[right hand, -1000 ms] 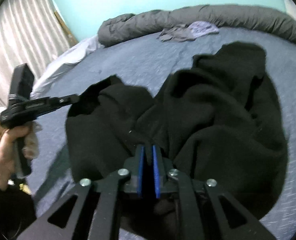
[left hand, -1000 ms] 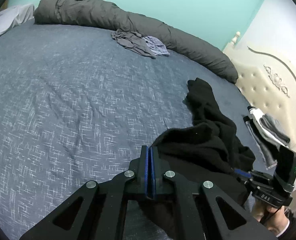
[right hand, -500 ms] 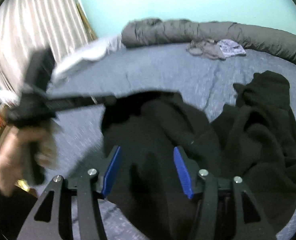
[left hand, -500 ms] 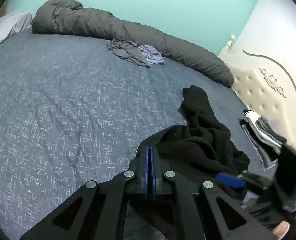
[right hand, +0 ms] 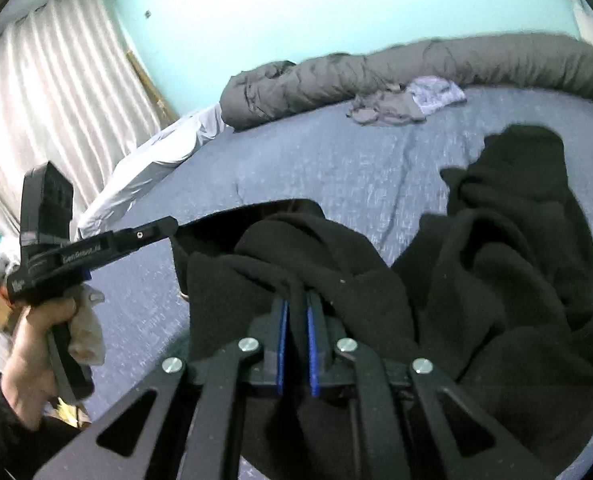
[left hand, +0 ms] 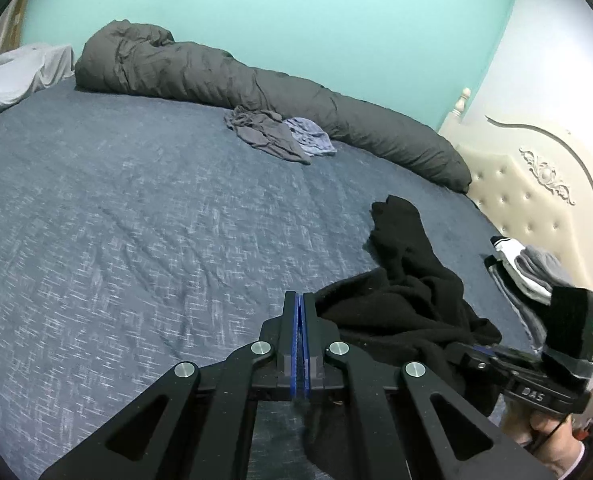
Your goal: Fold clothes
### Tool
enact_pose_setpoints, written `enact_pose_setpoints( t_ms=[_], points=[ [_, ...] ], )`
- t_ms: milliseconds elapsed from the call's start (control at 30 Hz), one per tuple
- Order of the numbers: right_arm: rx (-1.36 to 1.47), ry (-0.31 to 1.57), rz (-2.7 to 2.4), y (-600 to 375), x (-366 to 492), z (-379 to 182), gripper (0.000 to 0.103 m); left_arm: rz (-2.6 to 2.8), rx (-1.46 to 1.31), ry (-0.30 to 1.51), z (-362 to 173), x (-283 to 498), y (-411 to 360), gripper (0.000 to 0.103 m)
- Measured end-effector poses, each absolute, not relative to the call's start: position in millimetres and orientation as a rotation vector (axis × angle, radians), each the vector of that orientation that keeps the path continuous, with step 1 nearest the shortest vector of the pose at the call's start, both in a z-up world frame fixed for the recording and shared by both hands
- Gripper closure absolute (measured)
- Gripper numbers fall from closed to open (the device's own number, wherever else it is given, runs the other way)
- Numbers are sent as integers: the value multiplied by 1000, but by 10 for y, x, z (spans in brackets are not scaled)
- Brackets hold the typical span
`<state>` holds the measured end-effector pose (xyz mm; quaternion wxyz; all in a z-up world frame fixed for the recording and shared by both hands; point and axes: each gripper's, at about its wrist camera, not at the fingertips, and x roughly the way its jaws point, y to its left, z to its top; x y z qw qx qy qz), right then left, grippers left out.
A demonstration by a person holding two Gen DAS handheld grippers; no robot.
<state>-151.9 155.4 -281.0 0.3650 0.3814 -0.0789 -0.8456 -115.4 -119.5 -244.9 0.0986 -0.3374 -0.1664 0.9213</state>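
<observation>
A black fleece garment (left hand: pixel 408 304) lies crumpled on the blue-grey bed (left hand: pixel 136 240), its bulk spread to the right in the right wrist view (right hand: pixel 516 260). My left gripper (left hand: pixel 299 300) is shut, and the right wrist view shows its tip (right hand: pixel 172 226) pinching the garment's edge, which stretches taut from it. My right gripper (right hand: pixel 296 300) has its jaws closing on a raised fold of the black fabric that sits between the blue pads (right hand: pixel 282 320). It shows at the lower right in the left wrist view (left hand: pixel 468 354), held by a hand (left hand: pixel 552 436).
A rolled grey duvet (left hand: pixel 256 84) lines the far side of the bed, with small grey and blue clothes (left hand: pixel 276 136) in front of it. A folded stack (left hand: pixel 524 268) lies by the cream headboard (left hand: pixel 536 192). A white pillow (left hand: pixel 16 72) and curtains (right hand: pixel 48 92) are at left.
My right gripper opened wide, shifted toward the left gripper and closed again on a fold of the black garment. My left gripper stayed shut and rose a little.
</observation>
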Motion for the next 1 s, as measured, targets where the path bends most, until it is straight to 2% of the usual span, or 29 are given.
enact_pose_setpoints(
  t_ms=[100,200,400,500,567,667,933,1000],
  points=[
    [1033,-353,-2113,1644,-1601,-2946,95,2736,-1017,-498,-2478,-1175,-1168,99],
    [1059,-418,-2129,1706,-1756,-2981,95,2735,-1041,-508,-2516,-1170,-1125,99],
    [1073,-493,-2144,1779,-1925,-2999,95,2651,-1111,-305,-2646,-1115,-697,98],
    [1080,-512,-2126,1791,-1933,-3011,95,2600,-1149,-192,-2754,-1156,-498,92],
    [1086,-520,-2112,1811,-1920,-3028,95,2582,-1160,-143,-2794,-1187,-412,82],
    [1095,-529,-2098,1826,-1950,-3037,95,2563,-1165,-47,-2855,-1214,-306,79],
    [1100,-538,-2063,1809,-1978,-3034,95,2533,-1196,61,-3028,-1272,-187,79],
    [1100,-536,-2063,1811,-1975,-3030,95,2537,-1194,87,-3043,-1274,-157,87]
  ],
)
